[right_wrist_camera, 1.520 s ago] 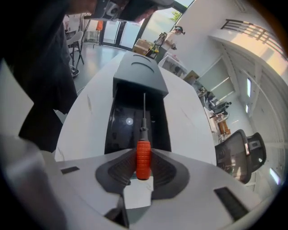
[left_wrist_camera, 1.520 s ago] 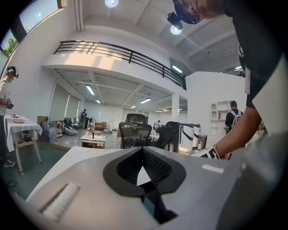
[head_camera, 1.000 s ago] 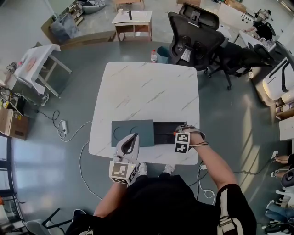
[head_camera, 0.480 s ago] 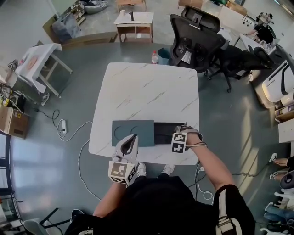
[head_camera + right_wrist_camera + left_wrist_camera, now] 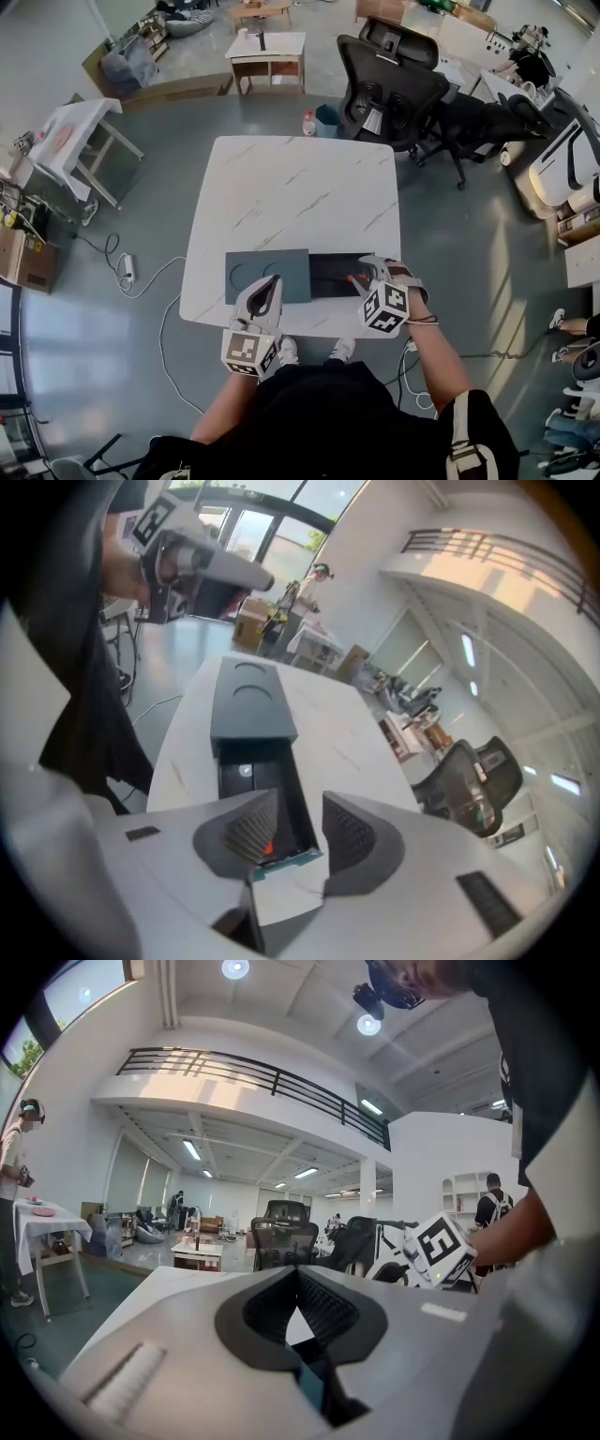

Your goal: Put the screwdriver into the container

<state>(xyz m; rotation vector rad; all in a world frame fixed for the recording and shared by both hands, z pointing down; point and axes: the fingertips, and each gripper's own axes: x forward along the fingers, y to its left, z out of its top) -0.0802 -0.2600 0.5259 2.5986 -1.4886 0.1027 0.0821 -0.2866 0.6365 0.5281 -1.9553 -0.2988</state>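
The screwdriver's orange handle lies inside the long black container near the white table's front edge. In the right gripper view the same orange handle peeks out behind my left pad. My right gripper hovers over the container's right end. Its jaws stand apart, closing slightly, with nothing between the pads. The grey-green lid lies beside the container's left end. My left gripper rests at the lid's near edge, its jaw tips together and holding nothing.
A black office chair stands beyond the table's far right corner. A bottle stands on the floor by the far edge. A white cable trails on the floor at left. The person's body is close against the front edge.
My right gripper has opened and drawn back toward the person, away from the screwdriver, which stays in the container. The left gripper has not moved.
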